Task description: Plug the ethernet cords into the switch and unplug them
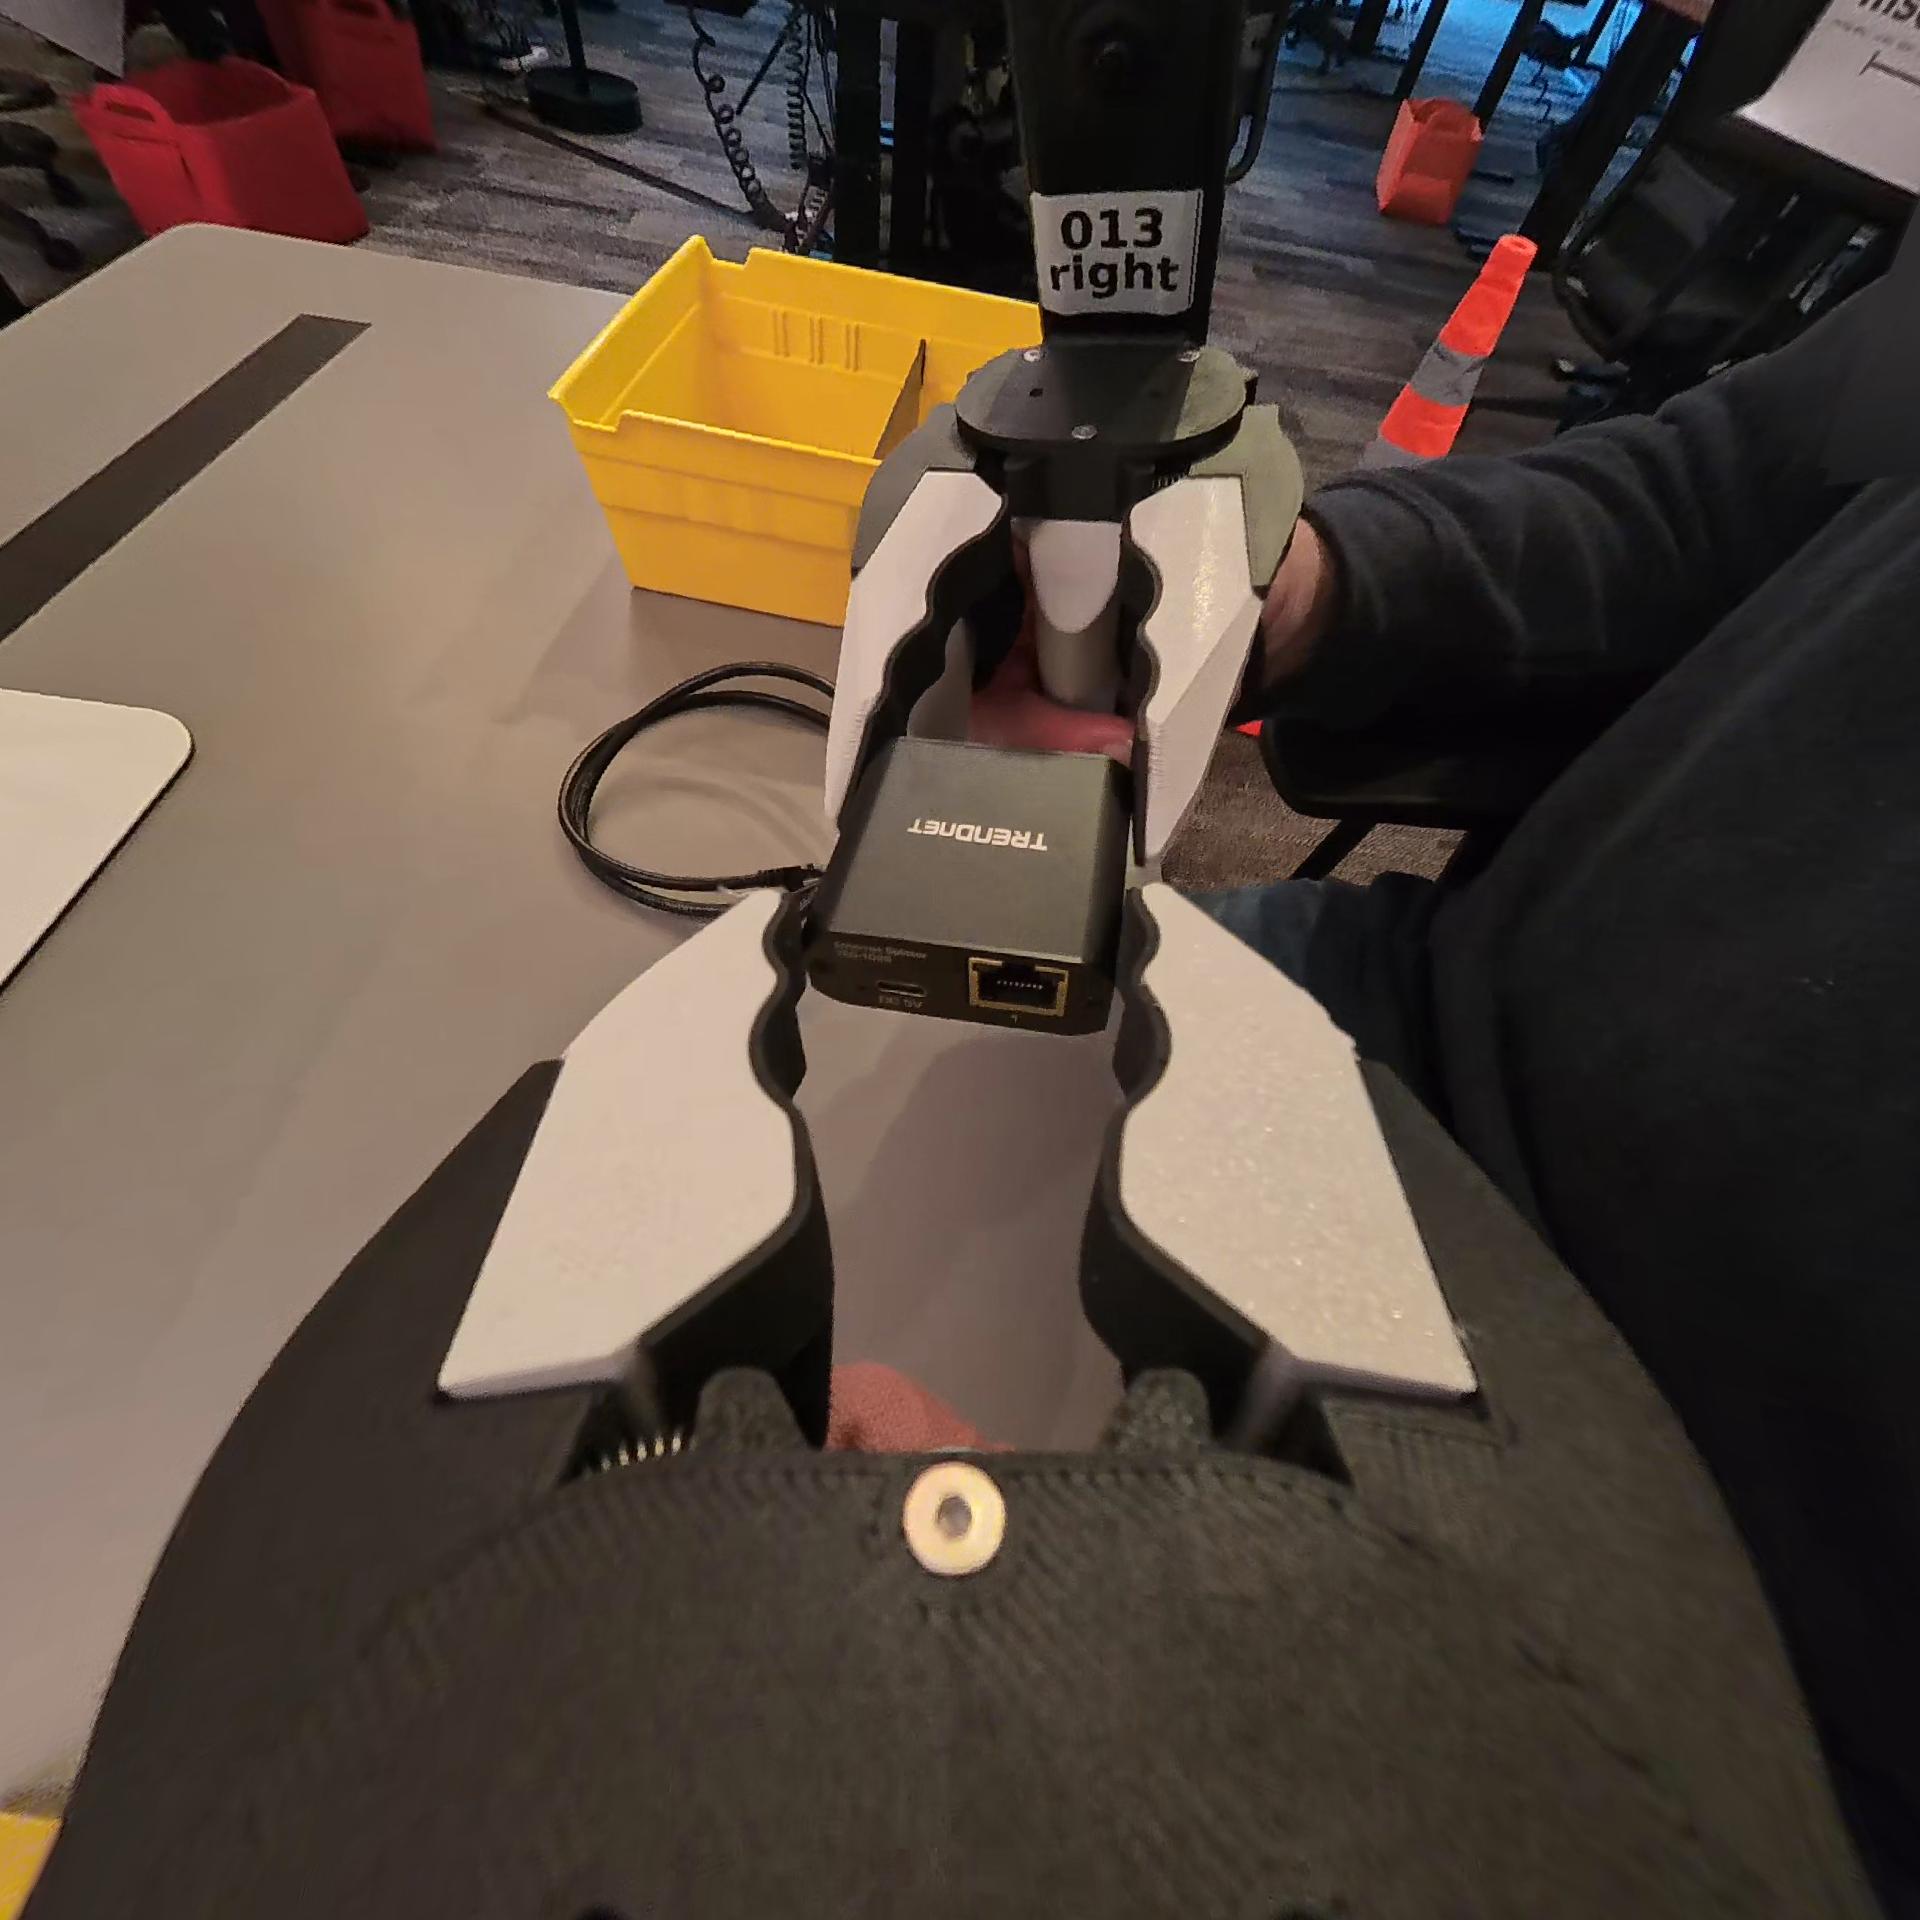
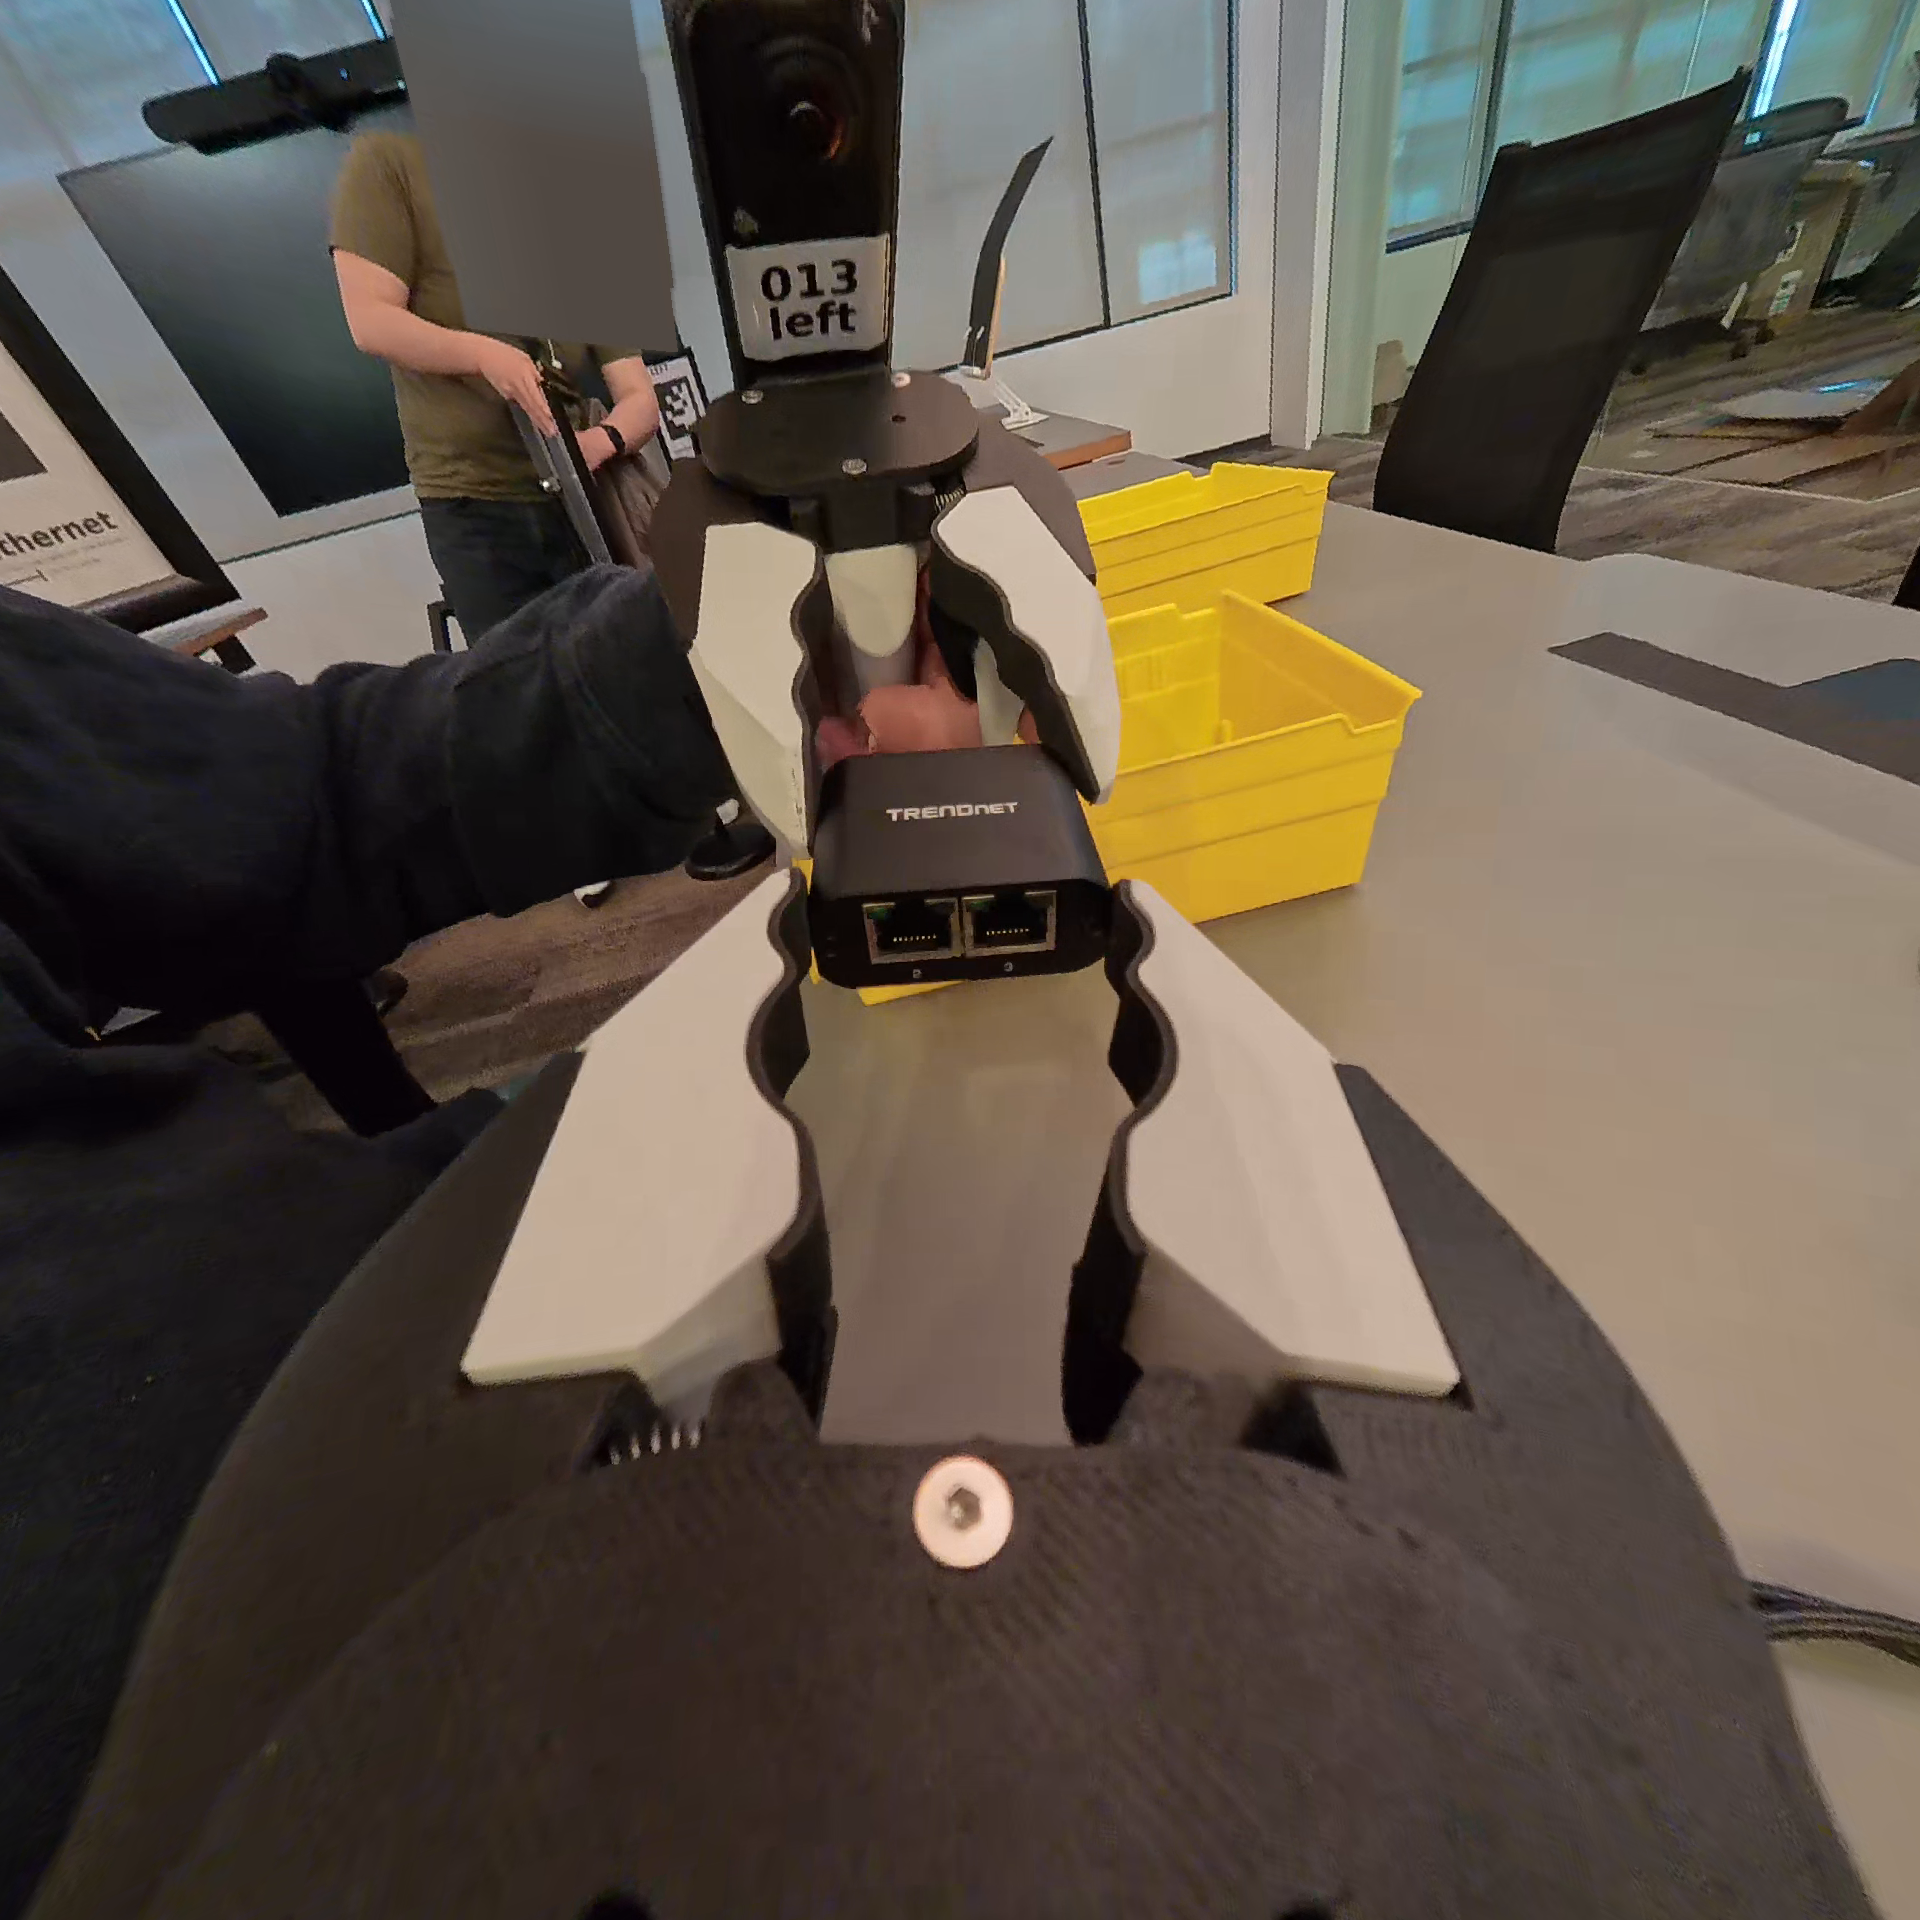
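A small black switch (image 1: pixel 977 842) hangs above the grey table (image 1: pixel 312 623), held from both ends. My left gripper (image 1: pixel 961 935) is shut on the end with one ethernet port and a small slot. My right gripper (image 2: pixel 958 925) is shut on the opposite end of the switch (image 2: pixel 951 831), which has two ethernet ports, both empty. Each gripper shows in the other's view, the right gripper (image 1: pixel 997 800) and the left gripper (image 2: pixel 945 790). A black ethernet cord (image 1: pixel 644 800) lies coiled on the table, unplugged, left of the switch.
A yellow bin (image 1: pixel 727 457) stands behind the cord; the right wrist view shows two yellow bins (image 2: pixel 1247 790). A white pad (image 1: pixel 73 800) lies at the left edge. A person (image 2: pixel 457 416) stands off the table, near a black chair (image 2: pixel 1538 343). An orange cone (image 1: pixel 1465 343) stands on the floor. The tips of both grippers are at nearly the same place.
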`<state>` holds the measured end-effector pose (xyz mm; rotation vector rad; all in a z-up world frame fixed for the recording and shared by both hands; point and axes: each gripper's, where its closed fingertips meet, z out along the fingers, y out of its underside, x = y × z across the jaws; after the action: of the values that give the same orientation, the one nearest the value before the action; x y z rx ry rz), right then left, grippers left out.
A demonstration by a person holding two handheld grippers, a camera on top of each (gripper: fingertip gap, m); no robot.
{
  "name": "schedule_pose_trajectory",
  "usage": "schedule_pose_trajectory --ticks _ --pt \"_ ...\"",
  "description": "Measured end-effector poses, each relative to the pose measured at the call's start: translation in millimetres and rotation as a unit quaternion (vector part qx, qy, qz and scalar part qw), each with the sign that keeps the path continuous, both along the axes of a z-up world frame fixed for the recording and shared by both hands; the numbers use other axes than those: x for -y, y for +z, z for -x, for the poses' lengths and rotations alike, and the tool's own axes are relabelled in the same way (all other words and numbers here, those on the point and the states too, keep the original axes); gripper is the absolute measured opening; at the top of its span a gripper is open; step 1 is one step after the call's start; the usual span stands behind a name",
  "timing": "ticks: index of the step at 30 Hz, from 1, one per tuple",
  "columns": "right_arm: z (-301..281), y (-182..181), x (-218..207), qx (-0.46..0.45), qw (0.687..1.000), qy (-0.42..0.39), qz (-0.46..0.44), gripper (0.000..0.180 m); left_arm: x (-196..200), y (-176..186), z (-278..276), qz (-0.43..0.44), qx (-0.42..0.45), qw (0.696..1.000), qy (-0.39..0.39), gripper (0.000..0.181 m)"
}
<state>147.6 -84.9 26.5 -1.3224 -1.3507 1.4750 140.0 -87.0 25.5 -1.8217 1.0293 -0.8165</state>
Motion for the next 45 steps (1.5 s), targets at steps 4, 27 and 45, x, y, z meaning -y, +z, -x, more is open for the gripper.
schedule_pose_trajectory --ticks 4,27,45 --pt "-1 4 -4 -0.015 1.000 -0.001 0.025 0.057 -3 3 -1 0.006 0.020 1.000 0.010 0.058" --pt "-13 34 -1 -0.103 0.993 0.025 0.057 0.056 -4 23 -36 0.003 0.160 0.986 0.038 0.070" --pt "-17 39 3 -0.114 0.991 0.037 0.052 0.056 0 30 -35 -0.042 0.151 0.987 0.038 0.062"
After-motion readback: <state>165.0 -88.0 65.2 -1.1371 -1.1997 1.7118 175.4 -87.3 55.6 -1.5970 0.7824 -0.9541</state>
